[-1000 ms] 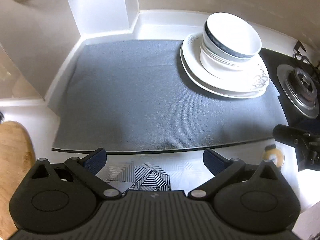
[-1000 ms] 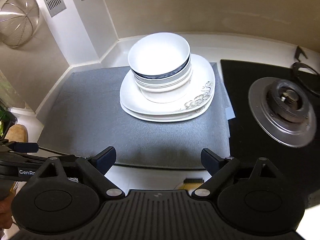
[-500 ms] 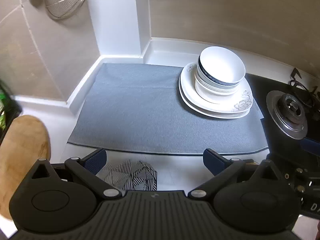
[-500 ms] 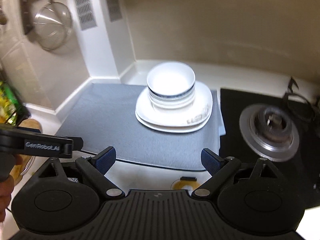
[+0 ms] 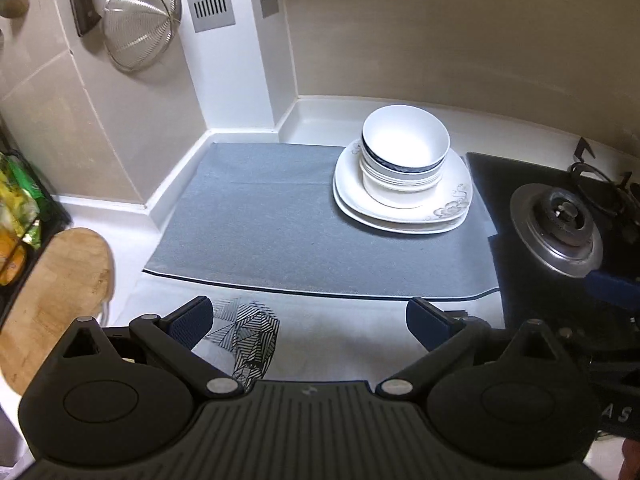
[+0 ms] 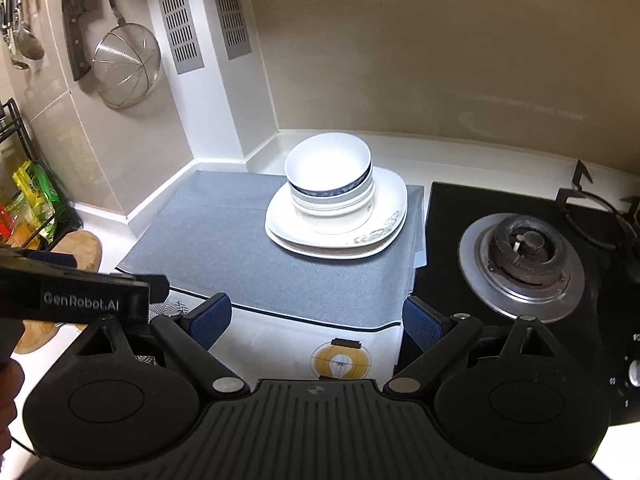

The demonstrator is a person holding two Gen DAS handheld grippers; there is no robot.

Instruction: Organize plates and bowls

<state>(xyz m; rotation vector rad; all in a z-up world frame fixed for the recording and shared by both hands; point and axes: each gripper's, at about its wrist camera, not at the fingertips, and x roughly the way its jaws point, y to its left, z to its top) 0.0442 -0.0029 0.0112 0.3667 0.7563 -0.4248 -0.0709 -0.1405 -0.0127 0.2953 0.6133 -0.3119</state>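
Note:
A stack of white bowls [image 5: 404,152] with a blue-banded one on top sits on stacked white square plates [image 5: 448,210] at the back right of a grey mat [image 5: 260,220]. The same bowls [image 6: 328,176], plates [image 6: 380,232] and mat [image 6: 208,240] show in the right wrist view. My left gripper [image 5: 310,318] is open and empty, well short of the mat's front edge. My right gripper [image 6: 316,318] is open and empty, held back over the counter's front. Its blue tip [image 5: 612,286] shows in the left wrist view.
A gas burner [image 6: 520,252] on a black hob lies right of the mat. A wooden board [image 5: 52,292] and a rack with packets [image 5: 16,208] stand left. A strainer [image 5: 136,24] and cleaver hang on the wall. A patterned cloth [image 5: 244,332] lies at the counter front.
Both grippers have pulled back and up from the stack, so the dishes look smaller and farther away. More of the wall shows. Both stay open.

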